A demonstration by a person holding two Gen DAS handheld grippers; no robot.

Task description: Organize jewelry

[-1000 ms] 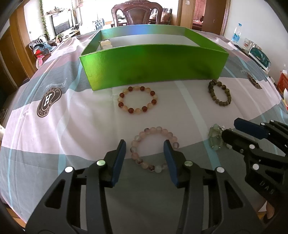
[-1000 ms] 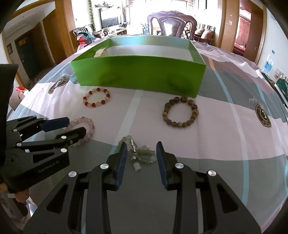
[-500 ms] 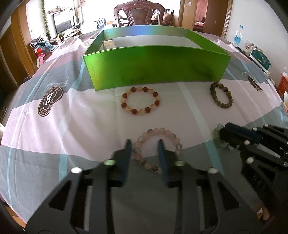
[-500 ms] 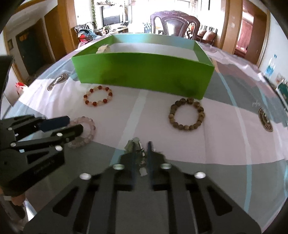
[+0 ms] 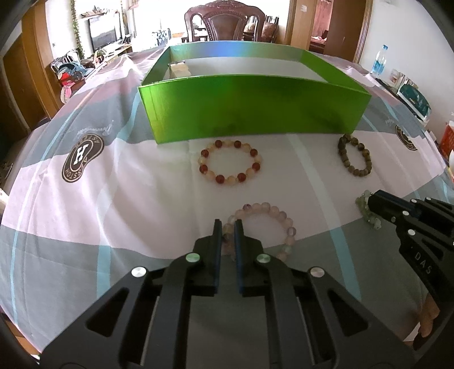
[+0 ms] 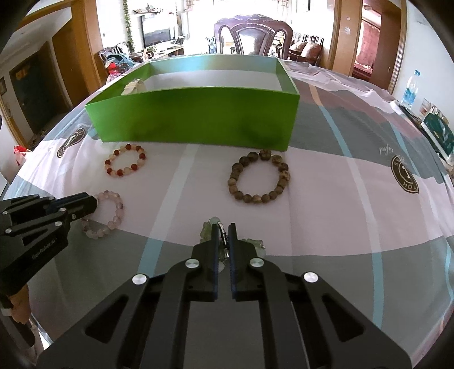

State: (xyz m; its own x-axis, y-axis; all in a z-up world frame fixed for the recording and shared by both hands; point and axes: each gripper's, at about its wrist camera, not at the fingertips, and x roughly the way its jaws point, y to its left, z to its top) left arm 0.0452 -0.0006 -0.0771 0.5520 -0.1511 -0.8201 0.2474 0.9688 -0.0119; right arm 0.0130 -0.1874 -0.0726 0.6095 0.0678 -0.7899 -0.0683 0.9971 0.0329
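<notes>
My left gripper (image 5: 227,227) is shut on the near left part of a pale pink bead bracelet (image 5: 272,211) lying on the cloth; it also shows in the right wrist view (image 6: 113,215). My right gripper (image 6: 223,230) is shut on a pale green jade charm piece with a metal clasp (image 6: 208,230), seen at the right edge of the left wrist view (image 5: 364,203). A red and cream bead bracelet (image 5: 229,164) and a brown bead bracelet (image 5: 354,159) lie in front of the green box (image 5: 255,110).
The green box holds a small pale item at its back left corner (image 6: 132,86). A wooden chair (image 5: 224,21) stands behind the table. A water bottle (image 5: 378,62) and boxes (image 5: 411,96) sit at the right table edge.
Both grippers went from open to shut: the left closed on the pink bracelet, the right closed on the green charm piece. Both moved slightly forward and down.
</notes>
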